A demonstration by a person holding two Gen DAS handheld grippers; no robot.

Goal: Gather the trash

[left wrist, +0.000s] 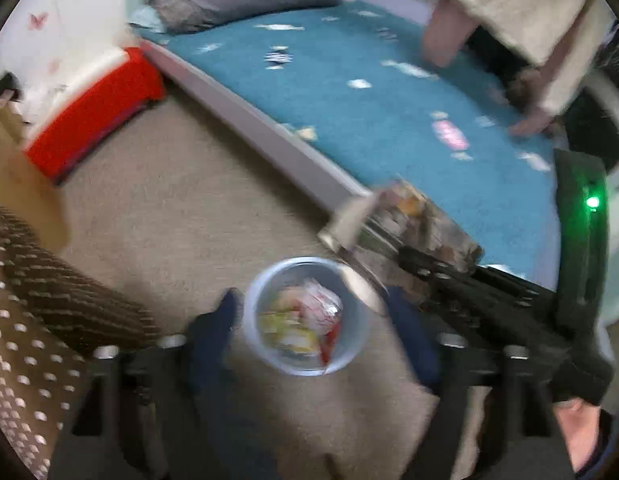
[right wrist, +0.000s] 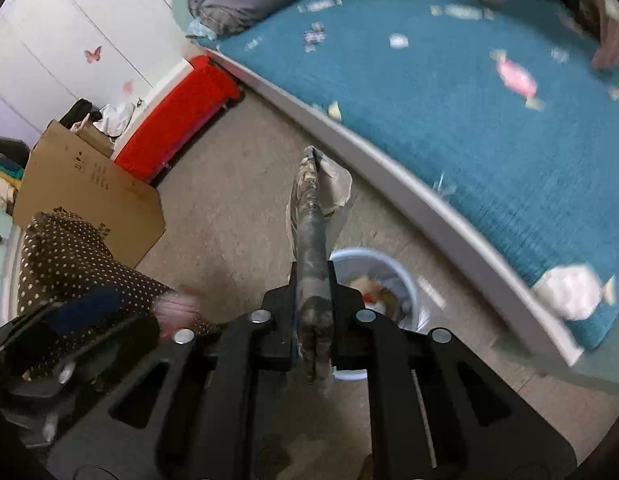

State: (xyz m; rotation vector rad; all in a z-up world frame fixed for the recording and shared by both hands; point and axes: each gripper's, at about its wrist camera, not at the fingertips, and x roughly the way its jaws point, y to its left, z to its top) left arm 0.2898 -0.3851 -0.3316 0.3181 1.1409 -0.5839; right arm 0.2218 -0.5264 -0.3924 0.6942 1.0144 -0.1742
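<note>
Right gripper (right wrist: 313, 300): closed tight on a flat wrapper (right wrist: 309, 208). The wrapper sticks out long and straight ahead, past the fingers.
Left gripper (left wrist: 309, 320): open wide, holding nothing. Its two fingers sit one on each side of the bin, seen from above.
Bin (left wrist: 351, 356): a small pale blue bin on the floor, just beside the bed. It already has some trash in it.
Which way to go: from the right gripper, the bin (right wrist: 409, 280) is below and a little to the right. The far end of the wrapper points past the bin, toward the bed edge.
Next move, I think: bring the wrapper over the bin, tip its long end down, then let go.
More trash: lots of small candy wrappers (left wrist: 449, 136) lie on the blue bed cover (left wrist: 349, 120), well apart from the bin.
Nearer hand: the left gripper is nearer the bin, but it is the right one that has the trash.
</note>
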